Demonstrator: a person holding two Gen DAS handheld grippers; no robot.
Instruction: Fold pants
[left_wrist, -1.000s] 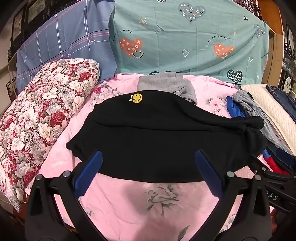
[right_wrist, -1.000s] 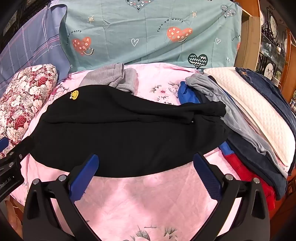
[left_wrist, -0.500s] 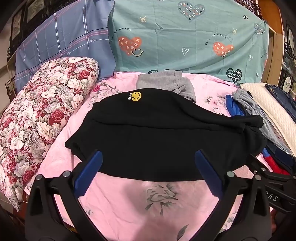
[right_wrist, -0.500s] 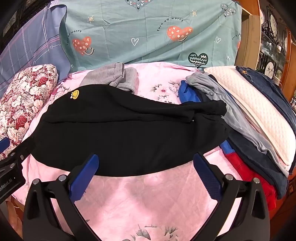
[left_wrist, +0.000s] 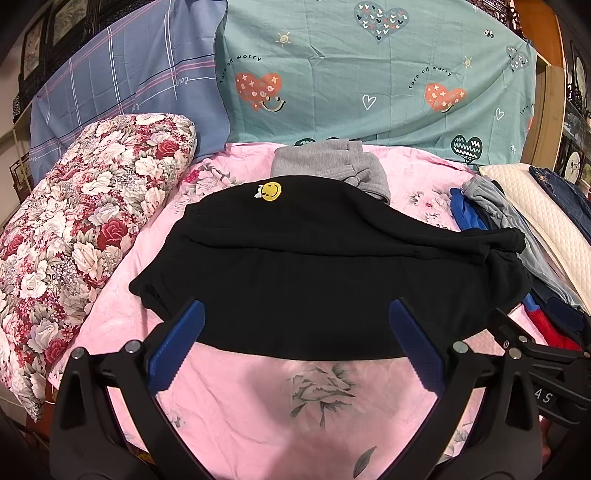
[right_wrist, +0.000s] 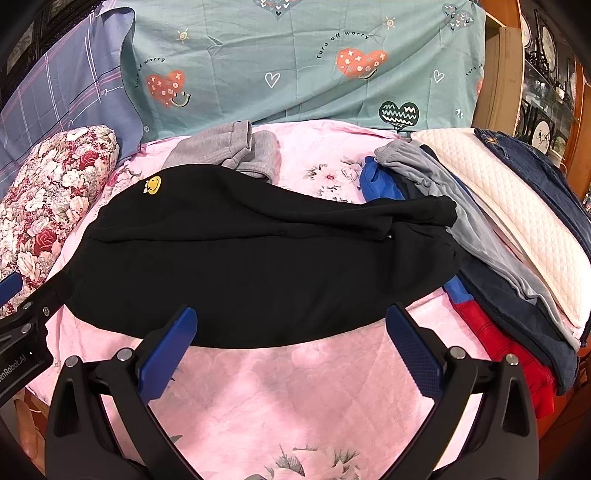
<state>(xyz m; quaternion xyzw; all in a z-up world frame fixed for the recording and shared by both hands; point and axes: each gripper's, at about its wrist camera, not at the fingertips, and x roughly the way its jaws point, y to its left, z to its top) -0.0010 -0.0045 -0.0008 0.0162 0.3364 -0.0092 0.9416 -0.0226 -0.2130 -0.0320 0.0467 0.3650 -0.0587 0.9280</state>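
Note:
Black pants (left_wrist: 314, 266) with a yellow smiley patch (left_wrist: 271, 191) lie folded lengthwise across the pink floral bedsheet (left_wrist: 295, 406); they also show in the right wrist view (right_wrist: 258, 258). My left gripper (left_wrist: 295, 332) is open and empty, hovering just in front of the pants' near edge. My right gripper (right_wrist: 291, 332) is open and empty, also just in front of the near edge. The right gripper's body shows at the right edge of the left wrist view (left_wrist: 543, 365).
A floral pillow (left_wrist: 74, 240) lies at the left. Grey folded pants (left_wrist: 332, 166) lie behind the black pants. A pile of clothes (right_wrist: 498, 258) and a white quilted pillow (right_wrist: 517, 221) lie at the right. Teal and blue sheets (left_wrist: 369, 74) hang behind.
Both grippers have drawn back and up very slightly from the pants. The pants have not moved.

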